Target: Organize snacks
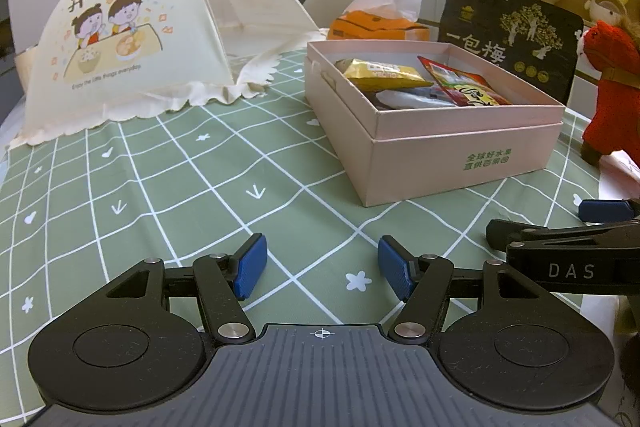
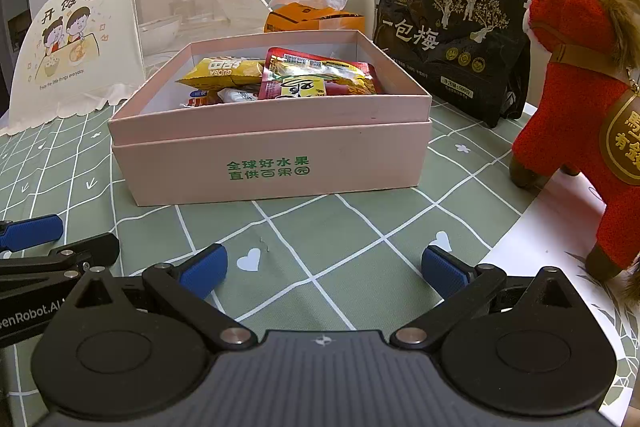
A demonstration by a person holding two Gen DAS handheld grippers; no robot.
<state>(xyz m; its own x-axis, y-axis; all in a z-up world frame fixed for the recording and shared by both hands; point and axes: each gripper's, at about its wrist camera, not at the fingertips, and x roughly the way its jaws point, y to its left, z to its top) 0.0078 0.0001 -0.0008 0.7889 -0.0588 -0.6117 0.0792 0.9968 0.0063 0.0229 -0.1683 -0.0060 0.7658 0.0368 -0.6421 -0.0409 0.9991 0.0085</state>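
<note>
On the tabletop [image 2: 360, 227] with the green checked cloth, the pink box [image 2: 272, 155] is the landmark. Far to the left of the box stands a cream food cover [image 2: 80, 39]. Inside the box lie the snacks: a yellow packet [image 2: 224, 73] at the left, a white packet [image 2: 240, 94] under it, and a red packet [image 2: 320, 77] at the right. Behind the box is an orange tissue box [image 2: 312, 19], and behind it to the right a black plum bag [image 2: 456, 39]. Right of the box stands a red plush horse [image 2: 580, 107]. In front of the box, the left gripper [image 1: 322, 265] and the right gripper [image 2: 324, 271] hover low with fingers spread apart, holding nothing.
</note>
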